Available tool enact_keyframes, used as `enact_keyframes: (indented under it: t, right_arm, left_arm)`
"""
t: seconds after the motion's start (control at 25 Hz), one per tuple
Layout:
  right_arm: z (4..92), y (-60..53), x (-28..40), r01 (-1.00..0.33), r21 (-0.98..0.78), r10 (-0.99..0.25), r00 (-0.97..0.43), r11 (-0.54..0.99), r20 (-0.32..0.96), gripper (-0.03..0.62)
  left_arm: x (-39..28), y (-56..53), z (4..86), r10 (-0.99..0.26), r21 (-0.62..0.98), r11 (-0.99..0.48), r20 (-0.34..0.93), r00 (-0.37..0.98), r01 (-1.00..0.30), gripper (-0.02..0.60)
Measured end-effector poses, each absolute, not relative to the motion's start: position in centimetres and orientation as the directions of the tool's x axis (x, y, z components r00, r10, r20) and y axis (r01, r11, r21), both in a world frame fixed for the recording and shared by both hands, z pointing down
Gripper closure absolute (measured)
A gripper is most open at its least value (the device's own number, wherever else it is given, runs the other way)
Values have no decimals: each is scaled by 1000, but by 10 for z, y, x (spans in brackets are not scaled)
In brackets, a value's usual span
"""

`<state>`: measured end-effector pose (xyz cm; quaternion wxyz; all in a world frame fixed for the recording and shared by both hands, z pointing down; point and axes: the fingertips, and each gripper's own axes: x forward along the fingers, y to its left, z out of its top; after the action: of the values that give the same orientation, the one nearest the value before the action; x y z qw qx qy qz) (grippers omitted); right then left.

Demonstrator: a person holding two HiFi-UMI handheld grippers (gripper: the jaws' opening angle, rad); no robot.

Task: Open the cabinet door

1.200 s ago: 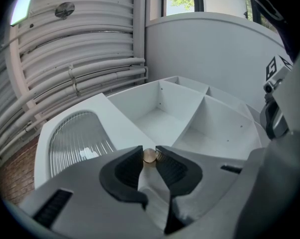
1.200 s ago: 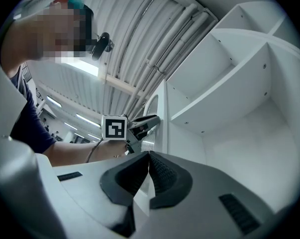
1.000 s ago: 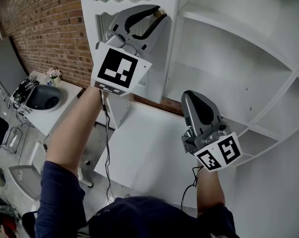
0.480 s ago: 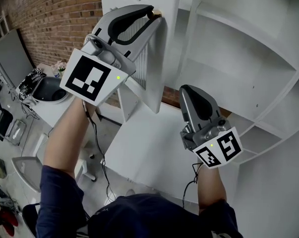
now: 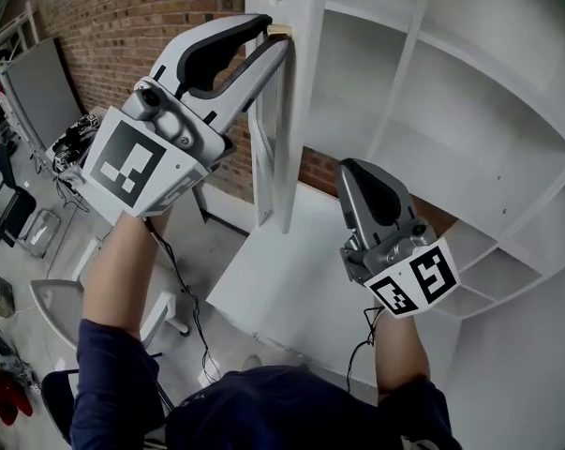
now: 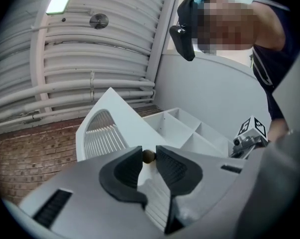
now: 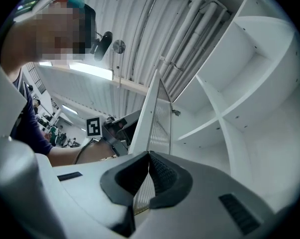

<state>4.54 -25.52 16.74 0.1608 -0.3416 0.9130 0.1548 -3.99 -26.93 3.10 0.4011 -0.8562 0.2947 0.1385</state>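
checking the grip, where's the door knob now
The knob sits between the opening jaws of the left gripper, on the edge of the cabinet door, top centre of the head view.

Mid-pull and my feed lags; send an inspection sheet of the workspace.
Surface: white top under the shelves, nothing seen on it.
Job's things: slatted cabinet door open, edge-on; brass knob on it.
Clutter: oddments on a side desk, far left.
Grippers: left gripper jaws opening, pads on the knob; right gripper shut, empty.
Cables: a black cable hangs from each gripper.
Surroundings: brick wall, empty white shelves.
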Motion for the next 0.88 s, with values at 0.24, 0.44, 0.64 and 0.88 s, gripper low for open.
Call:
enact_keyframes:
  t: [0.24, 0.44, 0.64, 0.88]
  right_arm:
    - [166, -256, 8, -633, 182, -536, -750, 753, -388, 569]
    - [151, -240, -31, -614, 191, -523, -768, 766, -370, 569]
    - [159, -247, -58, -603, 196, -513, -776, 773, -366, 569]
    - [165, -253, -64, -592, 195, -498, -782, 782, -375, 569]
  left_arm:
    - [-93, -263, 28, -418, -584, -485, -498, 759, -651, 489]
    - [-140, -249, 13, -432, -577, -470, -510, 744, -668, 489]
    - [-171, -260, 20, -469, -567, -427, -528, 708, -705, 491]
    - [-183, -270, 28, -486, -542, -426, -538, 688, -725, 505]
